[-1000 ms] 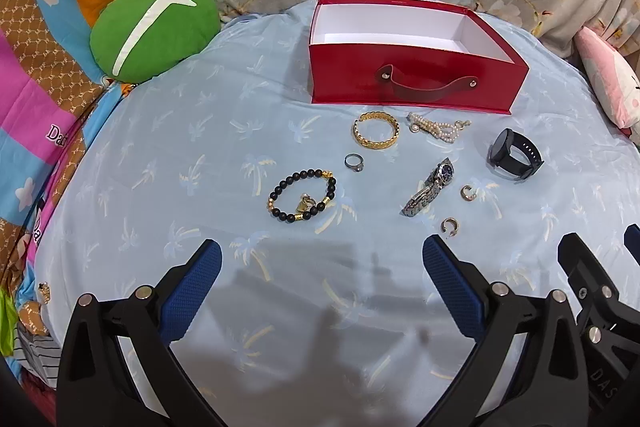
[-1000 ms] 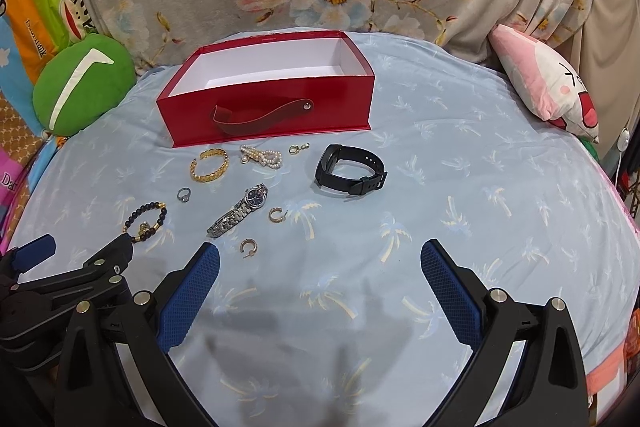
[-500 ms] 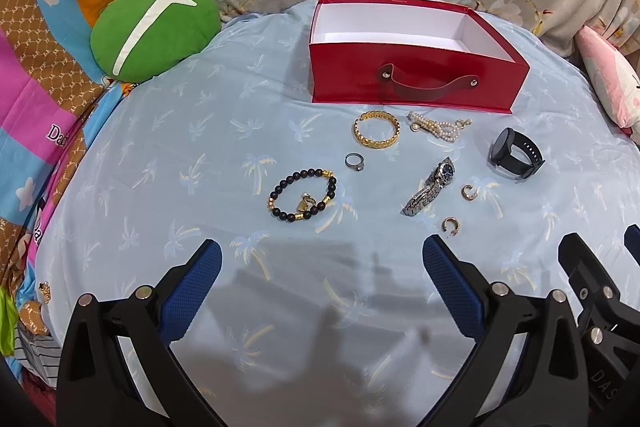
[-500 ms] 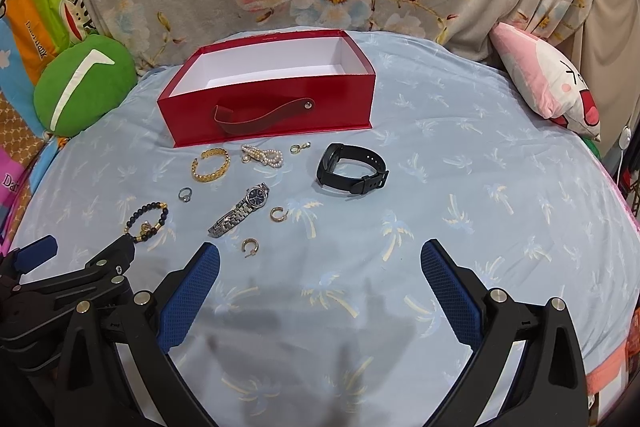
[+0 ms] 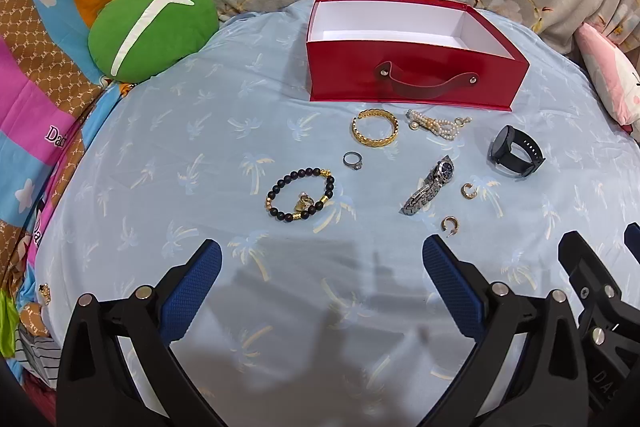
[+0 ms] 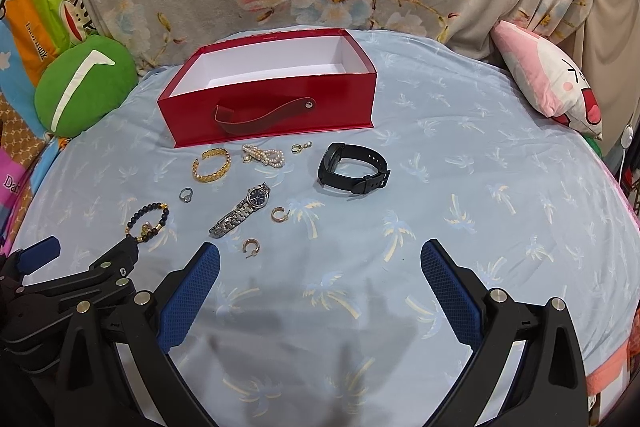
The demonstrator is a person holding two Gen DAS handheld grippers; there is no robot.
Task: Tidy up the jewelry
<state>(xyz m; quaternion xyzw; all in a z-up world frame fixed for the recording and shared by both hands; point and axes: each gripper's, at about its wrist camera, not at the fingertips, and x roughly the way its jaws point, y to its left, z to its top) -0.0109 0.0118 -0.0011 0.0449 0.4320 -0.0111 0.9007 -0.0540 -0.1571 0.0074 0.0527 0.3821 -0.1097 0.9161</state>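
both of my tongs are spread wide and hold nothing: the left gripper [image 5: 322, 263] hangs over bare sheet just short of the black bead bracelet [image 5: 301, 194], and the right gripper [image 6: 320, 265] hangs near the lower gold hoop earring [image 6: 251, 246]. the red box [image 6: 272, 115] sits open and looks empty at the far side of the blue palm-print sheet [image 6: 460, 227], with all the jewelry loose in front of it: gold cuff bracelet [image 5: 375, 133] and pearl strand [image 5: 434, 123] just beside the box wall, silver ring [image 5: 353, 160], steel watch [image 5: 429, 186], black smartwatch [image 6: 354, 173], and a second hoop earring [image 6: 279, 214].

my worries from here, as i judge it: the sheet is soft, so pressing down on the ring or an earring could sink it into the fabric and my pads would pinch cloth instead, dragging the sheet and shifting everything. the earrings and ring are small and thin; they could squirt out as i close. the pearl strand and steel watch are limp and could slide out of a pinch on the way. a small gold charm lies inside the bead loop and may get left behind or snagged. my grippers sit close together, so reaching across to the middle pieces risks knocking them into each other
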